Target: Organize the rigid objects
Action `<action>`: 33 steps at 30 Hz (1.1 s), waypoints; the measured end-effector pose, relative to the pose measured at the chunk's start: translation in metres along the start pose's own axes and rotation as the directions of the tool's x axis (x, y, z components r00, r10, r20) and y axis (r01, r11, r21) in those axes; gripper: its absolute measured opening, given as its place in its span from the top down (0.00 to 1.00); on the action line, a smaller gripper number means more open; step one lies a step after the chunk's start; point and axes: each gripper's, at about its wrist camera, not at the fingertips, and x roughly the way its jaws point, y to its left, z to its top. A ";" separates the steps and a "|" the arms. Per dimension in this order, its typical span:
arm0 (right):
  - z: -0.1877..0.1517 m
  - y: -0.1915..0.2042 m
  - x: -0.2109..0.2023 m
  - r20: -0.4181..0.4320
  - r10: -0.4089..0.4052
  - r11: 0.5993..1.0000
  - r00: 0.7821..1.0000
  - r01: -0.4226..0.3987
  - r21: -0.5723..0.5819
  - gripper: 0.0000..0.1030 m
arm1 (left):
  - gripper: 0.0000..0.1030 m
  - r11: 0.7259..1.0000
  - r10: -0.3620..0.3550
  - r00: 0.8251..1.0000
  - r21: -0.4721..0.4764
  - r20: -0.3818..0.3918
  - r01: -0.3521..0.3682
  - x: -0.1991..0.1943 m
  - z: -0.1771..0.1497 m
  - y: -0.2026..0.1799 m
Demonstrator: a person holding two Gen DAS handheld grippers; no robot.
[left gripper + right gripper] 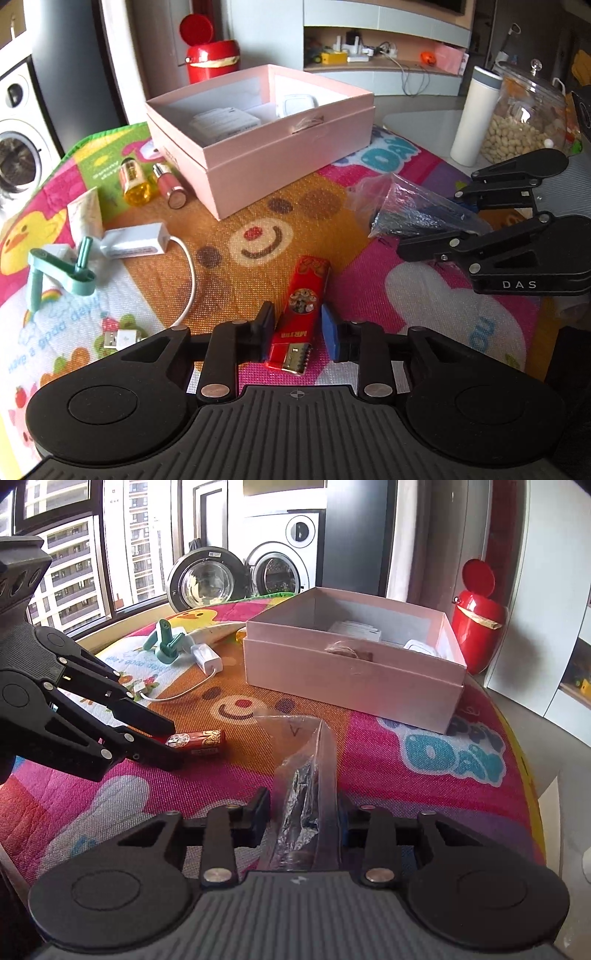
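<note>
A red lighter (301,314) lies on the colourful mat between the fingers of my left gripper (297,326); the jaws stand close on each side of it, seemingly touching. It also shows in the right wrist view (199,741) with the left gripper (166,740) around its end. My right gripper (303,818) is shut on a clear plastic bag (306,775) holding dark items, also seen in the left wrist view (413,206) with the right gripper (436,229). An open pink box (266,136) (354,664) stands behind, with white items inside.
On the mat's left lie a white adapter with cable (136,242), a teal crank part (62,269), a yellow bottle (135,181), a pink lipstick (171,184) and a tube. A white tumbler (474,114) and nut jar (528,118) stand right. A red bin (476,609) stands beyond.
</note>
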 end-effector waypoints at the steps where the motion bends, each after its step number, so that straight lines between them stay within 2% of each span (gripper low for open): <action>1: 0.000 0.001 -0.001 -0.007 -0.006 1.000 1.000 0.006 -0.009 0.77 | 0.73 1.000 0.006 1.000 0.005 0.013 -0.006 -0.001 -0.002 -0.003; 4: 0.000 0.001 -0.006 -0.031 -0.003 1.000 1.000 0.002 -0.019 0.81 | 0.74 0.999 0.021 0.998 0.034 0.056 -0.023 -0.004 -0.010 -0.013; 7: 0.004 -0.008 -0.017 -0.048 0.040 0.999 0.998 -0.039 0.013 0.81 | 0.74 0.999 -0.013 0.996 0.034 0.085 0.011 -0.009 -0.013 -0.018; 9: 0.014 -0.014 -0.029 -0.020 0.034 0.999 0.999 -0.034 0.018 0.81 | 0.74 0.999 -0.012 0.992 0.035 0.123 0.008 -0.016 -0.008 -0.019; 11: 0.038 -0.024 -0.047 0.049 0.009 1.000 0.999 -0.011 0.024 0.81 | 0.74 1.000 -0.002 0.984 0.026 0.176 -0.003 -0.027 0.005 -0.014; 13: 0.072 -0.037 -0.061 0.118 -0.012 1.000 0.993 0.009 0.030 0.81 | 0.74 0.999 0.026 0.967 0.020 0.252 -0.032 -0.042 0.033 -0.004; 15: 0.108 -0.050 -0.065 0.179 -0.035 0.999 0.983 0.028 0.044 0.81 | 0.74 0.997 0.067 0.942 0.011 0.328 -0.074 -0.054 0.064 0.008; 17: 0.143 -0.063 -0.057 0.206 -0.050 0.996 0.977 0.035 0.079 0.81 | 0.74 0.994 0.107 0.916 -0.052 0.386 -0.094 -0.057 0.101 0.024; 18: 0.158 -0.069 -0.050 0.209 -0.058 0.994 0.976 0.038 0.102 0.81 | 0.74 0.992 0.114 0.909 -0.094 0.402 -0.083 -0.053 0.117 0.032; 19: 0.176 -0.078 -0.036 0.206 -0.064 0.990 0.976 0.036 0.138 0.81 | 0.74 0.989 0.117 0.908 -0.135 0.402 -0.067 -0.045 0.132 0.041; 20: 0.187 -0.085 -0.025 0.196 -0.063 0.986 0.979 0.031 0.164 0.76 | 0.74 0.983 0.116 0.917 -0.179 0.383 -0.050 -0.033 0.144 0.050; 21: 0.195 -0.092 -0.013 0.176 -0.077 0.979 0.981 0.041 0.200 0.70 | 0.74 0.973 0.112 0.931 -0.226 0.347 -0.032 -0.020 0.152 0.058; 22: 0.197 -0.095 -0.007 0.169 -0.098 0.973 0.981 0.059 0.222 0.57 | 0.75 0.965 0.102 0.942 -0.263 0.318 -0.016 -0.008 0.156 0.065; 23: 0.195 -0.096 -0.002 0.169 -0.121 0.971 0.978 0.081 0.225 0.53 | 0.75 0.955 0.083 0.950 -0.296 0.301 0.010 0.002 0.154 0.072; 25: 0.183 -0.094 -0.002 0.174 -0.137 0.973 0.975 0.100 0.206 0.48 | 0.75 0.945 0.073 0.954 -0.327 0.292 0.028 0.009 0.140 0.078; 29: 0.130 -0.069 -0.009 0.214 -0.196 0.979 0.957 0.179 0.097 0.21 | 0.75 0.930 0.140 0.945 -0.367 0.295 -0.023 0.000 0.089 0.081; 31: 0.104 -0.050 -0.008 0.229 -0.214 0.976 0.950 0.217 0.009 0.19 | 0.75 0.916 0.171 0.940 -0.399 0.296 -0.040 -0.014 0.056 0.084; 33: 0.086 -0.030 -0.002 0.202 -0.165 0.980 0.965 0.184 -0.078 0.19 | 0.75 0.901 0.200 0.943 -0.429 0.265 -0.071 -0.022 0.031 0.086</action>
